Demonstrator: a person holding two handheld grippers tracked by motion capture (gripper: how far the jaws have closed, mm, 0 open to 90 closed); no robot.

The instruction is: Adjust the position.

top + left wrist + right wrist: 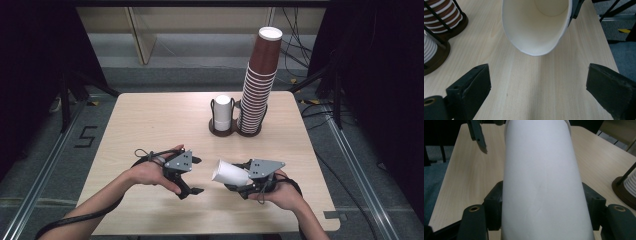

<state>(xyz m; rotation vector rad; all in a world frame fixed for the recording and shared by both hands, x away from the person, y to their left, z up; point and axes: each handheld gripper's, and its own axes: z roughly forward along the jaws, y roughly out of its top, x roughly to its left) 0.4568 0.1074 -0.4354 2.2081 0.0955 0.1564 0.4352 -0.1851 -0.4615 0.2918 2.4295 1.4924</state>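
A white paper cup lies on its side just above the wooden table, its open mouth turned left. My right gripper is shut on it, with the black pads pressed against both sides of the cup. My left gripper stands open a short way left of the cup's mouth and holds nothing. In the left gripper view the wide-apart jaws of that gripper face the cup's white inside over bare table.
At the back of the table a dark two-slot holder carries one upturned white cup and a tall stack of brown cups. The table's edges drop to a grey floor with cables at the right.
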